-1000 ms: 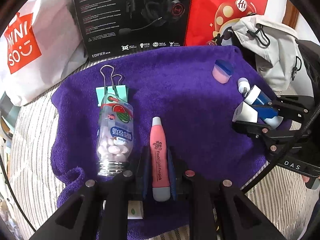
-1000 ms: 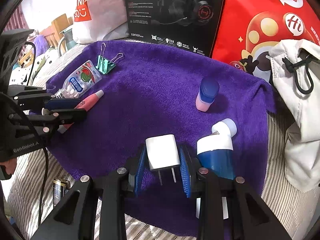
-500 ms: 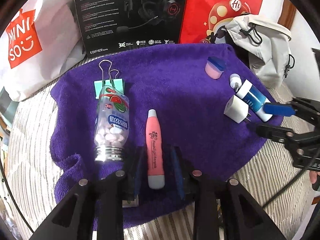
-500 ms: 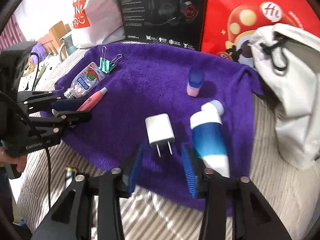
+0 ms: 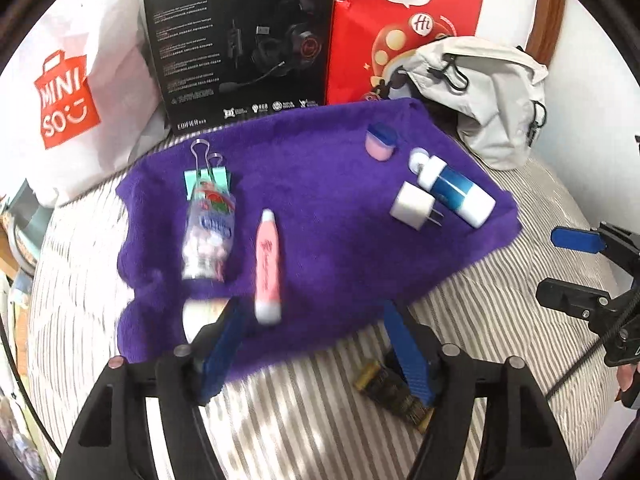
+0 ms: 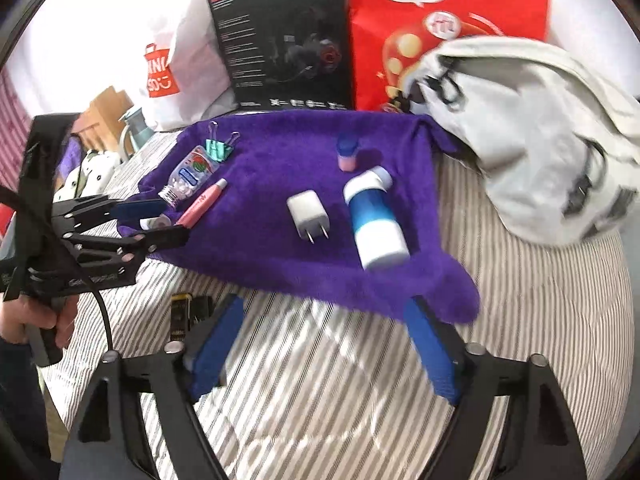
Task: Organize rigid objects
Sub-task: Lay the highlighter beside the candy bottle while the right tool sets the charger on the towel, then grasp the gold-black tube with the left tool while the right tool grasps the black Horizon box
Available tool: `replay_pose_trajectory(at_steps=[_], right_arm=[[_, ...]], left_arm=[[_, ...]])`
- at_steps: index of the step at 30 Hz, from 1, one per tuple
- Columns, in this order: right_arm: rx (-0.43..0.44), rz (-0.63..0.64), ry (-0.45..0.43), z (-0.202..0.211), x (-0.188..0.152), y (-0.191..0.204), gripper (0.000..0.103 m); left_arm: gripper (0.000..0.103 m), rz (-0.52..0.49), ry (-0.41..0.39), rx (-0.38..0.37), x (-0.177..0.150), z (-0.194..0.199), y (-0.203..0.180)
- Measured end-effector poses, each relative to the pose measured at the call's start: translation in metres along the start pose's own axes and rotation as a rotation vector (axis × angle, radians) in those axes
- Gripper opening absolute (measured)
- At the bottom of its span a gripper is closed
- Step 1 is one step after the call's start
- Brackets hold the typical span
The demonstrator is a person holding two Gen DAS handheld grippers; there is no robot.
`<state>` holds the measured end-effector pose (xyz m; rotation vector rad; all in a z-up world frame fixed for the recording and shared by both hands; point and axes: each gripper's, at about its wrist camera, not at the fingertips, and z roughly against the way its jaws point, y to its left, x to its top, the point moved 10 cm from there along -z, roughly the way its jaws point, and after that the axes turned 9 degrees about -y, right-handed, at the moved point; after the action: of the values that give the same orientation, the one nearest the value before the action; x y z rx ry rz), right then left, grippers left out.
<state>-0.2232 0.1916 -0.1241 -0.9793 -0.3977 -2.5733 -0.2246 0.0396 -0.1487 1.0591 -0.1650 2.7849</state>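
Purple towel [image 5: 328, 208]: spread over a striped bedcover [image 5: 500, 320], centre of both views.

Left group, left wrist view, centre left:
- Green binder clips [image 5: 208, 178], at the upper end of the group.
- Clear candy bottle [image 5: 208, 228], lying just below the clips, cap end toward the lower frame.
- Pink pen-shaped tube [image 5: 269, 268], lying beside the bottle, blurred at its lower end.
- Small white item [image 5: 200, 314], partly hidden behind the left finger; cannot be identified.

Right group, right wrist view, centre:
- White charger plug [image 6: 309, 216], prongs toward the lower frame.
- Blue-and-white bottle [image 6: 374, 220], lying just right of the plug.
- Small pink jar with blue lid [image 6: 347, 154], upright, above the bottle.

Tools:
- Left gripper [image 5: 316, 344]: fingers spread wide, holding nothing, over the towel's lower edge.
- Right gripper [image 6: 324, 344]: fingers spread wide, holding nothing, over the bedcover below the towel.

Surroundings:
- Batteries [image 5: 394, 392] on the bedcover, lower centre, partly behind the left gripper's right finger.
- Upper frame, propped behind the towel: white MINISO bag [image 5: 72, 92], black headset box [image 5: 240, 44], red bag [image 5: 404, 28].
- Grey fabric bag [image 5: 492, 96], upper right.
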Motion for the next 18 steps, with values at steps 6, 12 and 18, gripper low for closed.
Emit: replay_pose_trajectory(at_steps=[6,12,18], right_arm=[[-0.026,-0.063,0.010,0.018,-0.023,-0.004,0.101],[-0.008,-0.134,0.017,0.032,-0.043,0.002,0.103],[-0.006,-0.112,0.032,0.040,-0.057,0.012,0.103]], left_arm=[[0.082,-0.008,0.034,0.004,-0.033,0.010,-0.016],[0.082,0.021,0.073,0.002,-0.061,0.006,-0.027],[0.084,0.072,0.089,0.011,-0.073,0.004,-0.027]])
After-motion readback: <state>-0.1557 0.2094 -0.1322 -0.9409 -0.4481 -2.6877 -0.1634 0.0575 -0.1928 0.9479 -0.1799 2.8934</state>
